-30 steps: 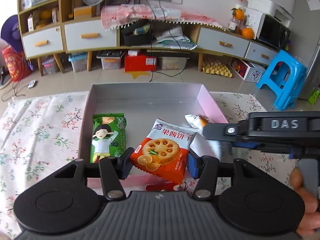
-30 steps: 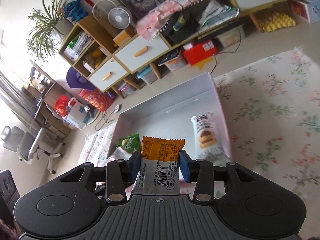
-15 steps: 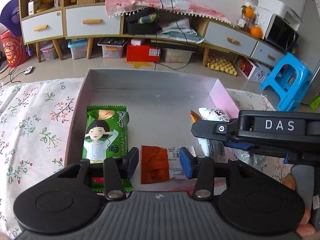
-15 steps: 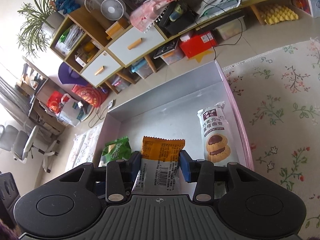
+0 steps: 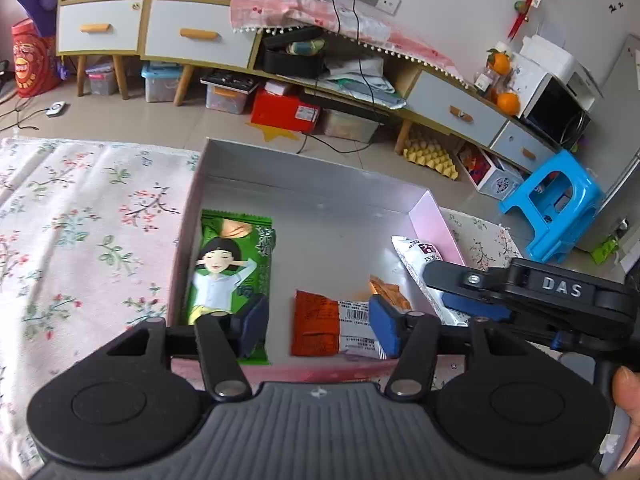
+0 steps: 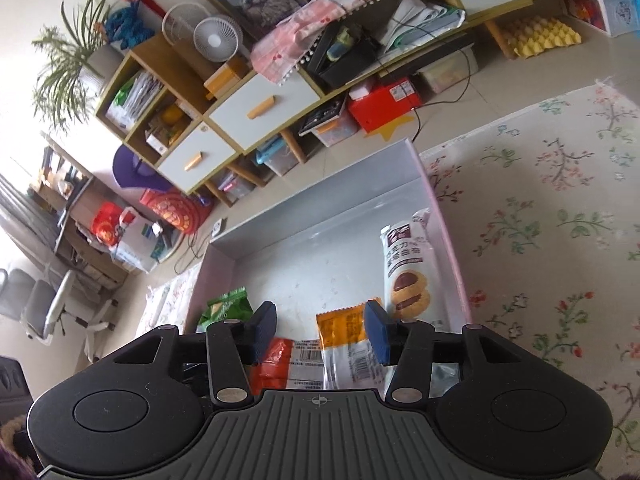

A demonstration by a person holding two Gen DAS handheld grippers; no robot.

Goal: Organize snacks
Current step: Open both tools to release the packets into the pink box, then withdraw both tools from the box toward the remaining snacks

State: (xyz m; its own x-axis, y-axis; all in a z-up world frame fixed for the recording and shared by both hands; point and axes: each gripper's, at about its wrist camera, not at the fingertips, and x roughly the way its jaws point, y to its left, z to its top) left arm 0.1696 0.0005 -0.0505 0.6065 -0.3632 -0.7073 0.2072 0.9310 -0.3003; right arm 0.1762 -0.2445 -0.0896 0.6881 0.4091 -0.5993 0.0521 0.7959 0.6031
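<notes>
A: Where do the snacks sit?

B: All in the shallow box (image 5: 434, 216) on the floral cloth (image 5: 80, 216). The green packet (image 5: 228, 264) lies along the box's left wall. The red-orange packet (image 5: 316, 322) lies face down at the near edge, middle. The yellow-orange packet (image 6: 344, 330) lies just right of it, and the white cookie packet (image 6: 404, 264) lies along the right wall.

A: And the left gripper (image 5: 316, 322)?

B: Released. Its jaws have just been opening; the red-orange packet lies flat between them, the left finger well clear of it and over the green packet's near end.

A: The right gripper (image 6: 320, 330)?

B: Also released, jaws just been opening. The yellow-orange packet rests on the box floor close to the right finger, with a bare gap to the left finger.

A: Are the two grippers apart?

B: Close, side by side over the near edge.
</notes>
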